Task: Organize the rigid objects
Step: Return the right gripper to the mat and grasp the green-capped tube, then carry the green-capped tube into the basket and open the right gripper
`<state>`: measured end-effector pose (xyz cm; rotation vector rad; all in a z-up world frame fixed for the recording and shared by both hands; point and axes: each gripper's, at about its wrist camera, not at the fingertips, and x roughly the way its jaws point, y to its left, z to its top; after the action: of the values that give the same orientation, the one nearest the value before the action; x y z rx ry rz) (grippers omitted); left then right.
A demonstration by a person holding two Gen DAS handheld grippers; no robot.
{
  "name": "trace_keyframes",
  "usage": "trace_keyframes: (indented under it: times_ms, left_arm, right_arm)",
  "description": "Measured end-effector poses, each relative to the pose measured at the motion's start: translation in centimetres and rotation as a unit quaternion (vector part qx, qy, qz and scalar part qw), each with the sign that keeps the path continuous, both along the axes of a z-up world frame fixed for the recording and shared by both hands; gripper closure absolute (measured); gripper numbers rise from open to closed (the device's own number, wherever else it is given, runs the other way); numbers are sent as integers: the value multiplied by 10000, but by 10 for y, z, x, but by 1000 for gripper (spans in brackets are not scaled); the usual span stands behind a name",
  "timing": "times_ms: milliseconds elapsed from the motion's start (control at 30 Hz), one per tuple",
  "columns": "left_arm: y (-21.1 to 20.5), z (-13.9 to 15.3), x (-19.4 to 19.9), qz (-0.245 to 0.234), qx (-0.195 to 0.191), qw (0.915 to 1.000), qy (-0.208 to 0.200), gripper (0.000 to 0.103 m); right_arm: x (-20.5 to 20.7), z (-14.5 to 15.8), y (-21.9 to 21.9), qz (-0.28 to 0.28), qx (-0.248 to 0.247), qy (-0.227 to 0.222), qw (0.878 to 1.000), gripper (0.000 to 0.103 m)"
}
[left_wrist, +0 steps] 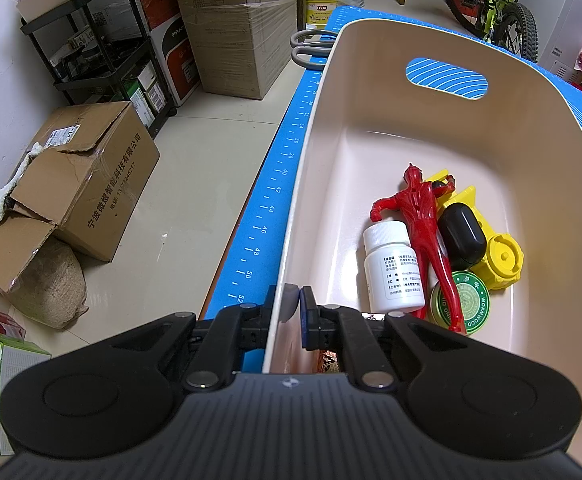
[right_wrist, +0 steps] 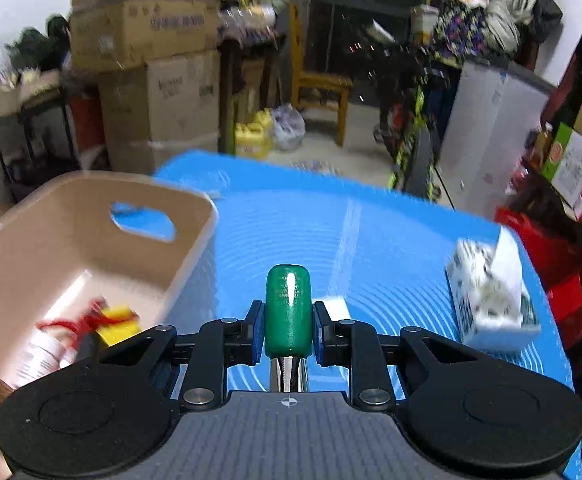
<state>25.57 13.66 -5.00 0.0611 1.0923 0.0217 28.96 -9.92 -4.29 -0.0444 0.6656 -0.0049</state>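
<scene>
Beige plastic basket (left_wrist: 371, 40) sits on the blue mat (right_wrist: 371, 232), its near wall pinched between the closed fingers of the left gripper (left_wrist: 295, 308). The right gripper (right_wrist: 288, 330) clamps a green-handled tool (right_wrist: 288, 312) above the mat, beside the basket holding a red figure (left_wrist: 421, 220) and white bottle (left_wrist: 393, 268).

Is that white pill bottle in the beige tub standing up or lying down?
Lying down. The white pill bottle rests on its side on the beige plastic tub floor, ribbed cap pointing away, beside the red toy figure.

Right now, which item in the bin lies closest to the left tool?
The white pill bottle, lying beside the red figure; the green tin sits farther right of the left tool.
</scene>
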Motion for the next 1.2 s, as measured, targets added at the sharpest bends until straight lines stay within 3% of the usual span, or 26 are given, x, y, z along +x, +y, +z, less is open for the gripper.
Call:
trace_keyframes:
  times_ms: [233, 467, 767, 967, 1200]
  left_arm:
    - [0, 0, 0, 1, -1, 10000, 0, 91]
    - [0, 0, 0, 0, 2, 10000, 0, 91]
    - [0, 0, 0, -6, 13, 10000, -2, 91]
    - [1, 0, 0, -10, 20, 10000, -3, 91]
    - [1, 0, 0, -18, 39, 10000, -7, 91]
  right_arm:
    - [-11, 40, 30, 537, 54, -428, 9976, 70]
    - [-7, 49, 73, 1102, 24, -335, 9933, 70]
    - [13, 20, 127, 1553, -190, 362, 9870, 70]
    - [20, -7, 150, 1780, -363, 1053, 9777, 70]
    - [25, -25, 162, 1877, -683, 1505, 9682, 70]
